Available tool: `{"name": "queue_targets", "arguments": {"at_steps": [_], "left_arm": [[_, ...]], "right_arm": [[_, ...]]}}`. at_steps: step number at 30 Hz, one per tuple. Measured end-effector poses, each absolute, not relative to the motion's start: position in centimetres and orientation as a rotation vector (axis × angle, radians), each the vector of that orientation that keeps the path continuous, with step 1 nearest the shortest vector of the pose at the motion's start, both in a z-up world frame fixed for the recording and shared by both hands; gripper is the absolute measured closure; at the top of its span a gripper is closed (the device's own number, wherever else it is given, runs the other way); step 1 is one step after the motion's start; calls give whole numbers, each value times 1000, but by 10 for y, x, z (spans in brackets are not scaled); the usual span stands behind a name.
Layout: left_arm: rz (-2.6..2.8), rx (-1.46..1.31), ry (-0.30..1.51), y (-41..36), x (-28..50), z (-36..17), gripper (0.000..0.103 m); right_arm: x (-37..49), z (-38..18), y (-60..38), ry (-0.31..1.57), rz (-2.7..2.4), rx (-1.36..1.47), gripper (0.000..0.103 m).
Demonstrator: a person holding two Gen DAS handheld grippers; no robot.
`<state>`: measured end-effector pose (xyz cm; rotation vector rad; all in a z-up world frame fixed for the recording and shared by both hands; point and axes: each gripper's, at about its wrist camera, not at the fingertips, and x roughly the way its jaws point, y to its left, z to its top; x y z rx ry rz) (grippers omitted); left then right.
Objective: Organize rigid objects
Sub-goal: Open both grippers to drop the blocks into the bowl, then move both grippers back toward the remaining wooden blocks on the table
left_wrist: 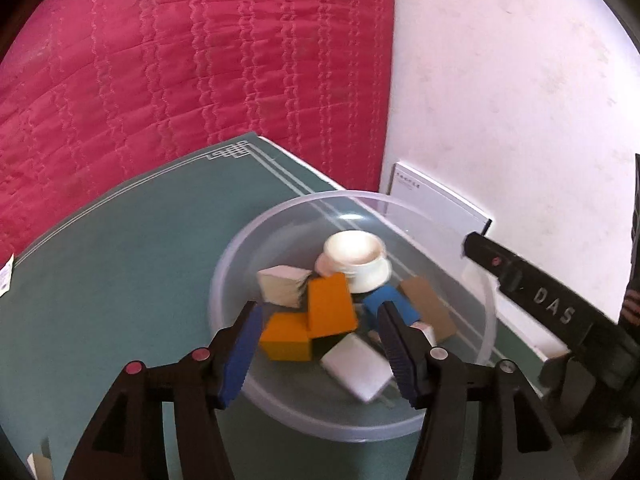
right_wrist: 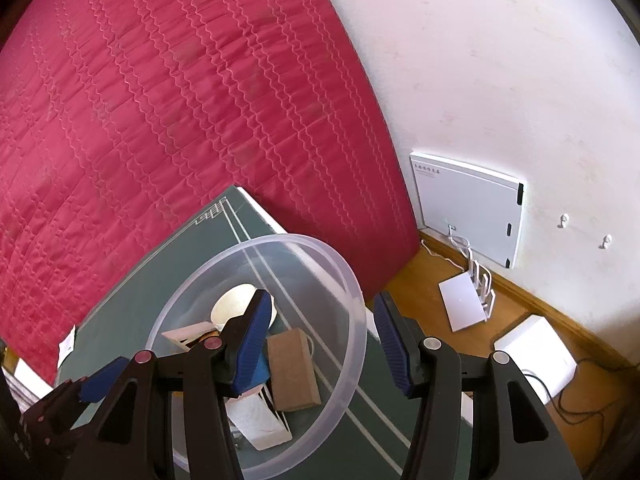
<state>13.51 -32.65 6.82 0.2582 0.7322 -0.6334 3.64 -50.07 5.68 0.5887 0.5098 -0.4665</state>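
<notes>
A clear plastic bowl (left_wrist: 234, 280) stands on a green table (left_wrist: 120, 272). It holds two orange blocks (left_wrist: 330, 308), a blue block (left_wrist: 390, 304), white blocks (left_wrist: 356, 368), a brown block (left_wrist: 430, 308) and a white cup (left_wrist: 356, 260). My left gripper (left_wrist: 320, 326) is open and empty, hovering over the bowl's near side. My right gripper (right_wrist: 320, 316) is open and empty, straddling the bowl's right rim (right_wrist: 356, 320). It shows as a black arm (left_wrist: 560, 312) in the left wrist view. The brown block (right_wrist: 292, 372) and the cup (right_wrist: 232, 304) show inside the bowl in the right wrist view.
A red quilted bed (left_wrist: 180, 60) lies beyond the table. A white wall (right_wrist: 500, 60) with a white panel (right_wrist: 468, 208) is at right. On the wooden floor (right_wrist: 420, 300) lie a white router (right_wrist: 464, 296), a white box (right_wrist: 536, 356) and cables.
</notes>
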Motion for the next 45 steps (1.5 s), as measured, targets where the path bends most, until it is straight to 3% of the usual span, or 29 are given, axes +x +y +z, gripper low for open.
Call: {"name": "queue_targets", "arguments": {"at_steps": [5, 13, 19, 45], "left_arm": [[-581, 228, 748, -308, 140, 70, 36], [-516, 273, 725, -292, 127, 70, 19], [-489, 292, 690, -279, 118, 75, 14], [-331, 214, 663, -176, 97, 89, 14]], "right_arm": [[35, 57, -500, 509, -468, 572, 48], [36, 59, -492, 504, -461, 530, 48], [38, 61, -481, 501, -442, 491, 48], [32, 76, -421, 514, -232, 372, 48]]}}
